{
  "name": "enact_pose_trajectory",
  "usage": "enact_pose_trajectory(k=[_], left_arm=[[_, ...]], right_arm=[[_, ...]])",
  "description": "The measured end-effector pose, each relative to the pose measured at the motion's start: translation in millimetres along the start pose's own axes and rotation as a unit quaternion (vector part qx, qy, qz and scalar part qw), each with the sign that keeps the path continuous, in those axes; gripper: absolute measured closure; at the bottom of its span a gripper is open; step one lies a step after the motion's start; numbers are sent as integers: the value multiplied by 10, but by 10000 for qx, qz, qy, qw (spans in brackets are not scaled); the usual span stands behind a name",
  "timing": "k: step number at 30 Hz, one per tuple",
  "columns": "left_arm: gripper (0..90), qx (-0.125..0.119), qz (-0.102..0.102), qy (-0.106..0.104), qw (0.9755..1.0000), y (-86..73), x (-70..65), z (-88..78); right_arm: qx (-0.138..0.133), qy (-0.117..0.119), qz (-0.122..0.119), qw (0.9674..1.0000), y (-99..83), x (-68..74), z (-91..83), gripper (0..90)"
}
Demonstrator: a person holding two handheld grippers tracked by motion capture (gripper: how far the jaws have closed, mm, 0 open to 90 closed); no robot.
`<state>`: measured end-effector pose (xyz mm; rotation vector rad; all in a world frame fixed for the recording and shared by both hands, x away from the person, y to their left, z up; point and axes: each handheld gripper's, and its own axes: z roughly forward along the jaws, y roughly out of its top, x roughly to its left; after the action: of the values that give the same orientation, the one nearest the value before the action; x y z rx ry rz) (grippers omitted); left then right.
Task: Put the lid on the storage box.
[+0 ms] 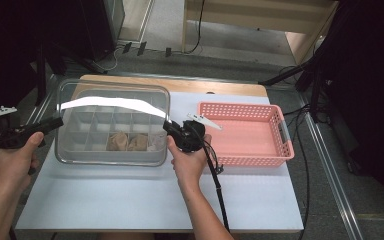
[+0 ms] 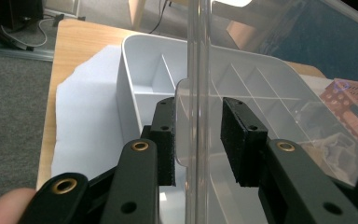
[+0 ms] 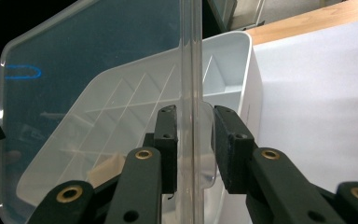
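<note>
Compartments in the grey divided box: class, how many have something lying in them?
3, all in the front row of the grey divided box: two brown bundles side by side, and a pale item to their right. The lid's glare may hide more.

Grey carpet floor (image 1: 240,65) surrounds the wooden table (image 1: 180,85); pale wooden furniture (image 1: 260,15) stands behind.

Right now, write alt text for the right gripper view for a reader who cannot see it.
The right hand-held gripper straddles the edge tab of a raised clear plastic lid, a black pad on each side with a slight gap showing. Behind the lid sits a white divided storage box on a white sheet covering a wooden table.
</note>
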<state>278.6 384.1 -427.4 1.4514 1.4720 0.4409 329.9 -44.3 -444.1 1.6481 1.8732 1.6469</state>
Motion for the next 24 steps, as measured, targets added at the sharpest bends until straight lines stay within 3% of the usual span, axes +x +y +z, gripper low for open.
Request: enact_pose_trajectory(k=[15, 24], left_arm=[[677, 175, -191, -67, 9996, 205, 82, 229], [653, 394, -330, -49, 9987, 176, 212, 418]], right_arm=[[26, -92, 90, 9999, 235, -55, 187, 713], [245, -221, 283, 9991, 265, -149, 434, 696]])
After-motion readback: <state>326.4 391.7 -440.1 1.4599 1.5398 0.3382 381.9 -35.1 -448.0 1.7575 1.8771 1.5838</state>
